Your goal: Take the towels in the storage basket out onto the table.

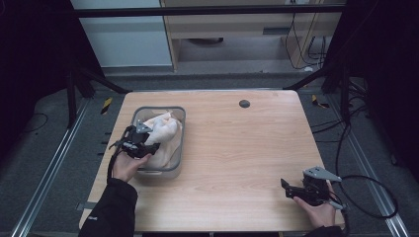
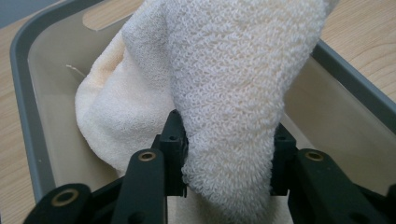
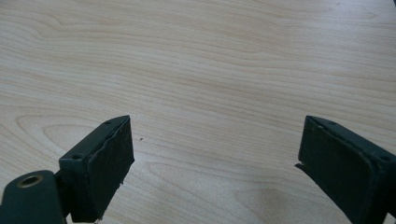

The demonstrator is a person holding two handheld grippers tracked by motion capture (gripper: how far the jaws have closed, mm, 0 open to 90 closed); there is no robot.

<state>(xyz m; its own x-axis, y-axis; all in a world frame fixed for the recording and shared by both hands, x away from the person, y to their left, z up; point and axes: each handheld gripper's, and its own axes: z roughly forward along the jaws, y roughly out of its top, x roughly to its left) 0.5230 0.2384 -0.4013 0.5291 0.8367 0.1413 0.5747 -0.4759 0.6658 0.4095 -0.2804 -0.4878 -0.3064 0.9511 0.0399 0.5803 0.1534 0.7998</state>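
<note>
Leftmost, a grey-rimmed rectangular plastic tub (image 1: 179,129) is seen on the light wooden table (image 1: 237,158), with a cream terry towel (image 2: 233,84) bunched inside. A fold of it is clamped by the left gripper (image 2: 229,154). Far right, the right gripper (image 3: 215,154) is held wide apart over bare wood.

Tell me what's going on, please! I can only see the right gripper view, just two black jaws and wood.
Observer: Across the table, the left gripper reaches into a grey bin.
Operator: What's in the bin?
Observer: A fluffy white towel, and the left jaws are closed on a fold of it.
Operator: Is my gripper near it?
Observer: No. The right gripper sits open, low over the table at its near right corner.
</note>
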